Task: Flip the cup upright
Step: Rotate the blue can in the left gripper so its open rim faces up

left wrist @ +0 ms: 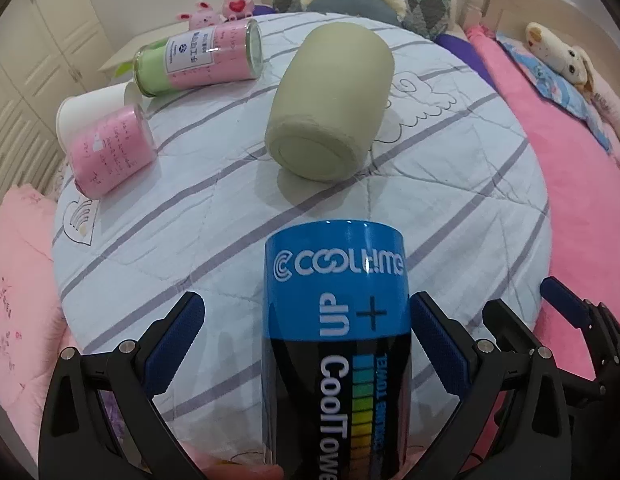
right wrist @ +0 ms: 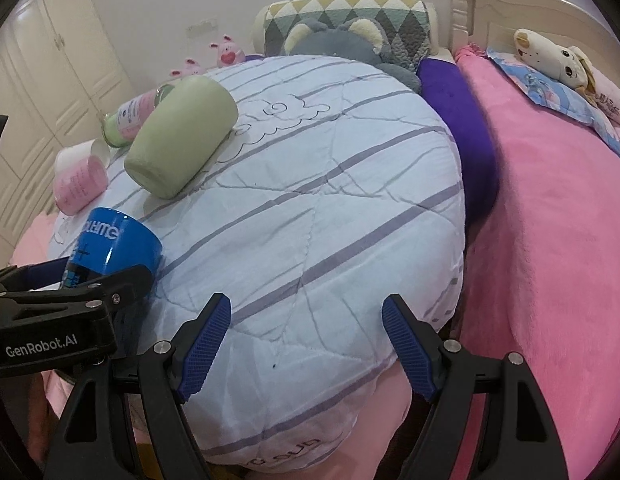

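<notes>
Left gripper point(left wrist: 305, 344): spread wide around the blue Cooltime cup point(left wrist: 336, 320), right pad touching, nothing clamped, positioned for grasping.
Right gripper point(right wrist: 305, 344): held wide open, empty, kept clear.
Green cup point(left wrist: 326, 104): lying sideways on the quilt point(left wrist: 450, 200).

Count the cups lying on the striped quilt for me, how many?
5, none looks hidden: blue cup between the left gripper fingers, green cup mid-quilt, pink cup left with white cup behind, pink-and-green cup far left.

Quilt point(left wrist: 450, 184) — bearing four items. Mug point(left wrist: 330, 108) on its side at centre, base toward the camera. Bottle point(left wrist: 197, 58) lay at its 10 o'clock; jar point(left wrist: 109, 148) at 9 o'clock, touching a paper cup point(left wrist: 89, 108) behind. Canister point(left wrist: 338, 320) at 6 o'clock — between the left gripper point(left wrist: 305, 344) fingers.
</notes>
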